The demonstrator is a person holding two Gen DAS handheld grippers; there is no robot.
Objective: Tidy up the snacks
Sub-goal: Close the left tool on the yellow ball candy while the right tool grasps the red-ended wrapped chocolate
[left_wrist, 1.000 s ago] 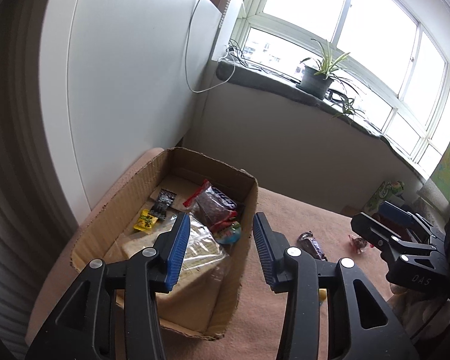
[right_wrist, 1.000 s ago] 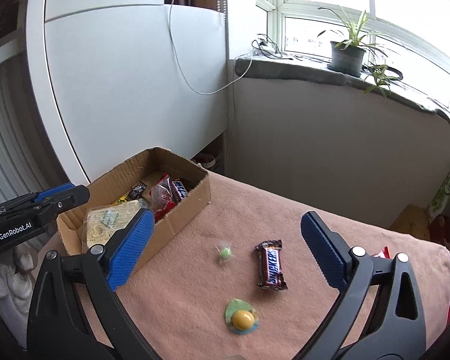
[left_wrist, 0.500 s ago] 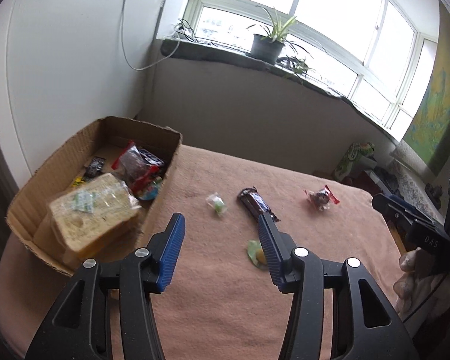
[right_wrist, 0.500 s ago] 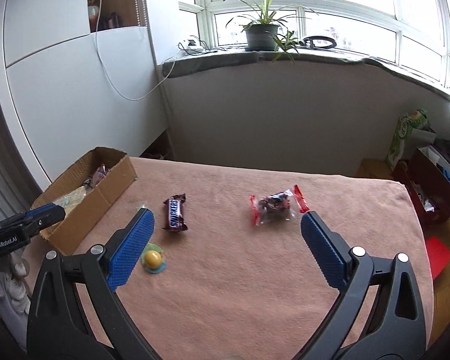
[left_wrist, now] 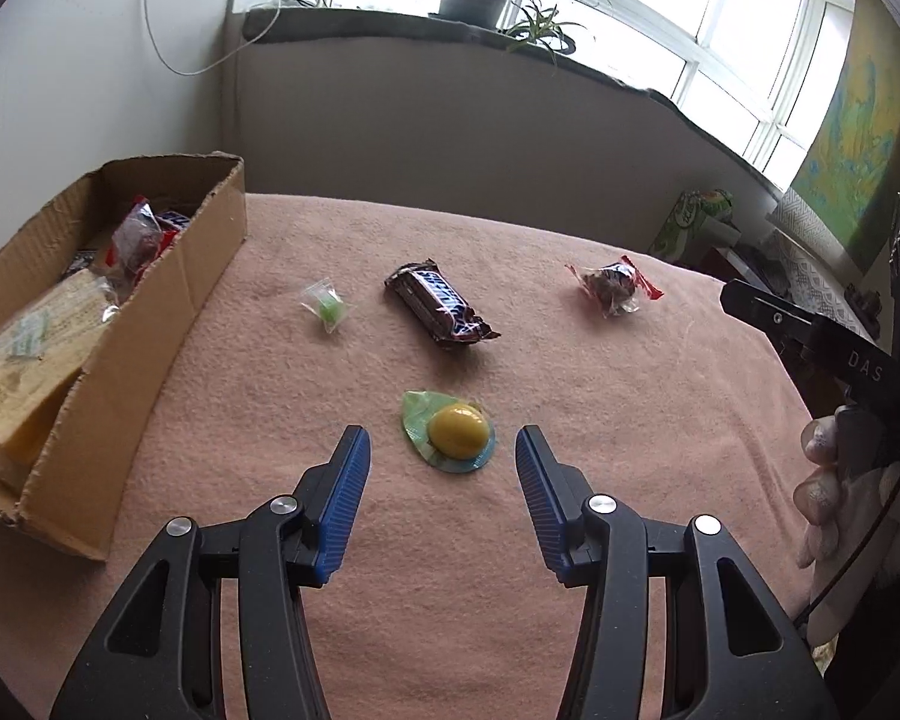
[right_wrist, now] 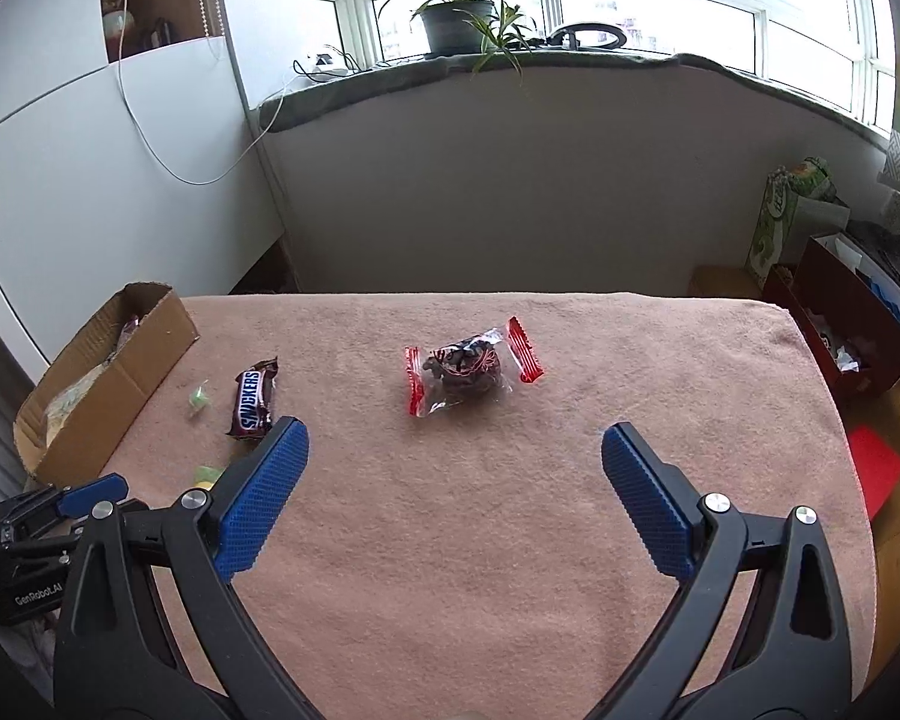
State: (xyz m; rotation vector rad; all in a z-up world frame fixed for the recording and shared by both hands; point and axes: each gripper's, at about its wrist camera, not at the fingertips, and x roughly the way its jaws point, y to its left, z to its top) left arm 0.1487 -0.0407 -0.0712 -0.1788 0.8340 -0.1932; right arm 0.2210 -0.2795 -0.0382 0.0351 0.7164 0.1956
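Right now I am holding my left claw (left_wrist: 442, 450) half open and empty over the pink cloth (left_wrist: 570, 420), and the yellow sweet (left_wrist: 457, 432) is lying just ahead, centred on the gap. From that sweet, the chocolate bar (left_wrist: 441, 303) is lying farther off, slanting away, and the cardboard box (left_wrist: 150, 324) is sitting well to the left. My right claw (right_wrist: 453, 450) is gaping wide, facing the red-ended candy (right_wrist: 468, 363) instead, so I judge the left nearer.
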